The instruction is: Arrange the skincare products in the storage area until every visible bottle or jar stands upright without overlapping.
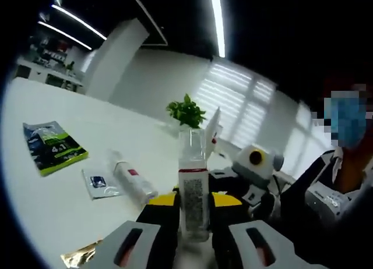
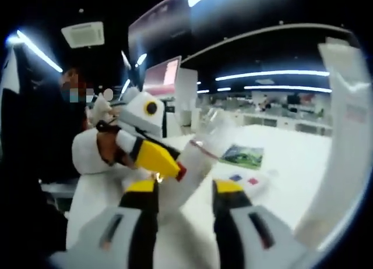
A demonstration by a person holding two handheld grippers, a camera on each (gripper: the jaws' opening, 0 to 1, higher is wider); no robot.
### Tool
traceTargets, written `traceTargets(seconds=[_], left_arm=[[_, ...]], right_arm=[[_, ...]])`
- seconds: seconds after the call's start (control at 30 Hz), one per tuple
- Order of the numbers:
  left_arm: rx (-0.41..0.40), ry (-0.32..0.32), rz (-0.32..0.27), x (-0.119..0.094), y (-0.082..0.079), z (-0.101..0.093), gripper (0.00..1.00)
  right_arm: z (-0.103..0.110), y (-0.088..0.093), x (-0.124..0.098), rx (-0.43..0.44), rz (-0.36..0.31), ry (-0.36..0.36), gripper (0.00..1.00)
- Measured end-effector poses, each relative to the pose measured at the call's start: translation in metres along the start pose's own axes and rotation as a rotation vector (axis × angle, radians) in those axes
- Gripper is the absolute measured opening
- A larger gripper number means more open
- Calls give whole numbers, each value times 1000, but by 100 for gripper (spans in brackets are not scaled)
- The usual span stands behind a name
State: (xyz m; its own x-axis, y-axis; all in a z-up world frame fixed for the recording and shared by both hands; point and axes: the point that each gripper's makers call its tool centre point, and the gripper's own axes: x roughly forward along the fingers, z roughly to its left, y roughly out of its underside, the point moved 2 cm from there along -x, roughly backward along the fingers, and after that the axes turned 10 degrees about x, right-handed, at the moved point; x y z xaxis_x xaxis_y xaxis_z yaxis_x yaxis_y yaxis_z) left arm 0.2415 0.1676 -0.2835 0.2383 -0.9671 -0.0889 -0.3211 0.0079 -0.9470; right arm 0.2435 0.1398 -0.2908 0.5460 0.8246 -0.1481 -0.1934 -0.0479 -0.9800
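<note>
Left gripper view showed the left gripper point(image 1: 194, 231) pinching a clear bottle point(image 1: 193, 184) upright above the white table point(image 1: 52, 205). Right gripper point(image 2: 185, 208) stood spread around that bottle's lower end. A loosened pinch might drop it onto the toppled bottle point(image 1: 133, 180) nearby.

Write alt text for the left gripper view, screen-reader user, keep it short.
The left gripper holds a clear bottle upright between its fingers above a white table. On the table to the left lie a small white bottle on its side, a flat sachet and a green-and-grey packet; a small green plant stands behind.
</note>
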Motion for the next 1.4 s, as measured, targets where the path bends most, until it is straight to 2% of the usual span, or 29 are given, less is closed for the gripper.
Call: traceTargets(seconds=[0.13,0.2,0.47,0.73,0.93,1.03,1.13,1.23,1.4], left_arm=[[88,-5,-57,0,-8,-2,19],[109,2,-64,0,-8,-4,19],[131,-19,-109,1,-9,-4,19],[129,-15,-114,1,-14,-7,20],[189,-19,-98,4,-18,-12,20],[217,-27,-135,3,-26,-14,20],[234,-31,-199,-1,-42,-16,19],[257,-37,-208,-2,-50,-17,19],[293,-9,-177,1,-48,-23,20]], right_arm=[[0,0,1,35,-8,0,33],[0,0,2,47,-4,2,34],[3,3,0,58,-3,-5,25],[4,-2,-8,-11,-14,21,23],[2,-2,-11,-41,-10,44,22],[-1,0,-13,-49,2,61,22],[-3,4,-14,-45,15,69,22],[-2,5,-15,-51,17,69,22],[-2,7,-15,-94,29,78,22]])
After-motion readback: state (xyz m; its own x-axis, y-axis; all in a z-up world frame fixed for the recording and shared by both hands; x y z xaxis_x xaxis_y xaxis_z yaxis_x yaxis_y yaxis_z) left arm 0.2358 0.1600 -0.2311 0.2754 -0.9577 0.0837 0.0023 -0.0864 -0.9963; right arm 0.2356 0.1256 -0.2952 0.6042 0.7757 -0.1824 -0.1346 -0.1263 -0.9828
